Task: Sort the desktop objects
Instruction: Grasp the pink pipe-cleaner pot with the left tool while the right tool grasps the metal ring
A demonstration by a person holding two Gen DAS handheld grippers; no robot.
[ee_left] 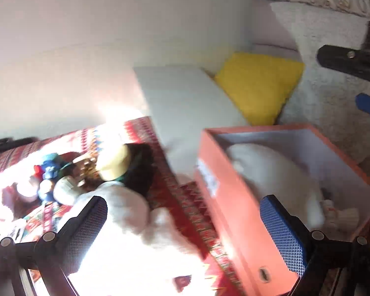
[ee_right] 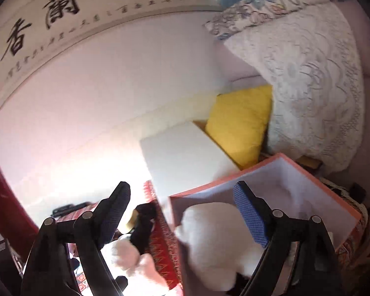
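Orange box [ee_left: 236,222] on patterned surface [ee_left: 170,180] holds a white plush [ee_right: 209,241]; another white plush [ee_left: 125,207] lies outside, left of box, nearest left hand-held gripper [ee_left: 182,224]. Right hand-held gripper [ee_right: 182,212] over box. Both spread, empty.

My right gripper [ee_right: 182,212] is spread wide, empty, above the orange box [ee_right: 320,187]. White plush [ee_right: 209,244] lies in the box under my blue-padded finger [ee_right: 250,214]. Second plush [ee_right: 125,251] and black toy [ee_right: 144,227] on the red cloth [ee_right: 165,244], left of box.
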